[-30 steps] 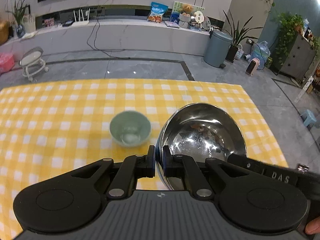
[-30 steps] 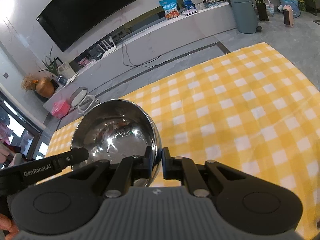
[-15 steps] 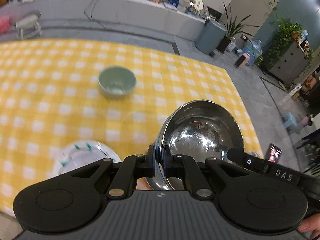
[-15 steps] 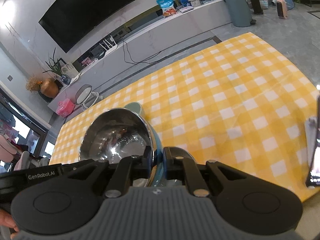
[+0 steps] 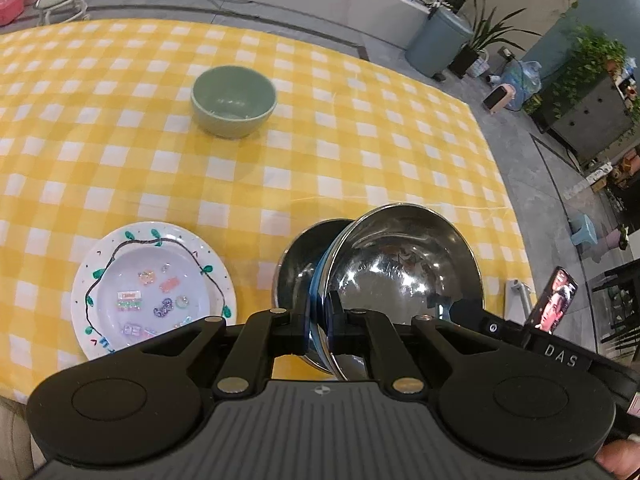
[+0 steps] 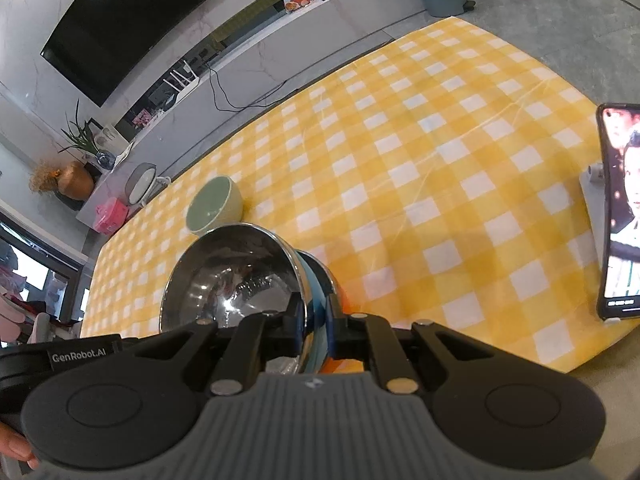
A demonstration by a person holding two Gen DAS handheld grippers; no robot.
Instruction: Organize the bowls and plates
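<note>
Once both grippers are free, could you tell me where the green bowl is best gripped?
Grip the green bowl by its rim, coming from above with one finger inside and one outside. It stands upright and open-mouthed on the checked tablecloth, apart from the painted plate, so any side of the rim looks reachable.

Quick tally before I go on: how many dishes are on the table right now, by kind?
Steel bowls: 2, the held steel bowl and the second steel bowl under it
Ceramic bowls: 1, the green bowl
Plates: 1, the decorated plate
Total: 4
</note>
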